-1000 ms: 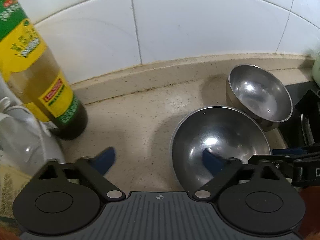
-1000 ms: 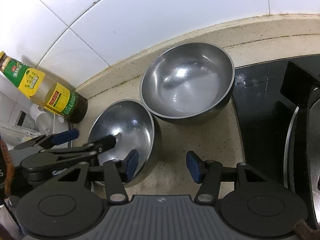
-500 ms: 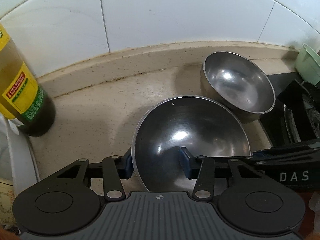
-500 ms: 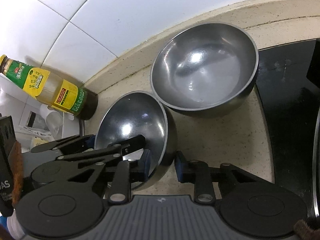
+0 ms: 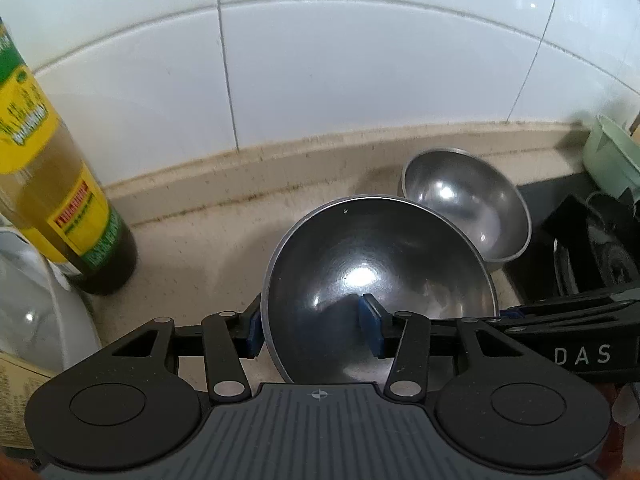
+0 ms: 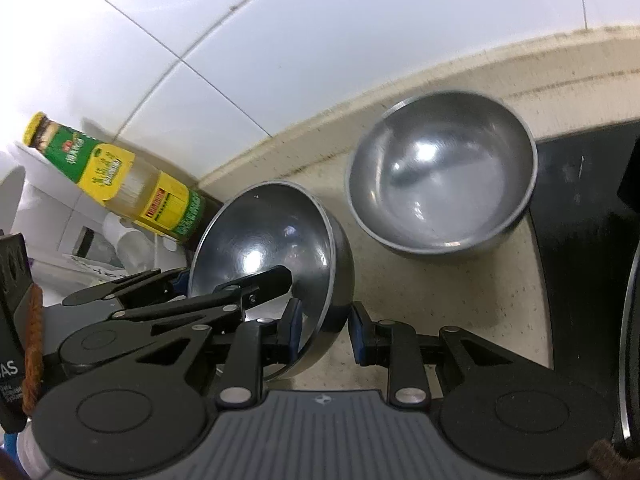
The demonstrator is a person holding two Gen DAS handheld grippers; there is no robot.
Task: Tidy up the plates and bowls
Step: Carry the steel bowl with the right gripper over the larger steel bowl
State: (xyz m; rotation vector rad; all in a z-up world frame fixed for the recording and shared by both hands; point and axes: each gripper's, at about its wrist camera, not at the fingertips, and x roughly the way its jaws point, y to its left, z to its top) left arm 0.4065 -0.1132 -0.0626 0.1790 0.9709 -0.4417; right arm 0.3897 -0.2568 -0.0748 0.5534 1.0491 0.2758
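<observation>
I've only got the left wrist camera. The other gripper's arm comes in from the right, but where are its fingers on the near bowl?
Observer: The right gripper straddles the near bowl's wall, with one finger inside and one against the outside.
Operator: Do the two bowls touch? They overlap for me.
Observer: No. The right wrist view shows a strip of counter between it and the far bowl.
Operator: Is the bottle capped?
Observer: Yes, the bottle has a yellow cap on.
</observation>
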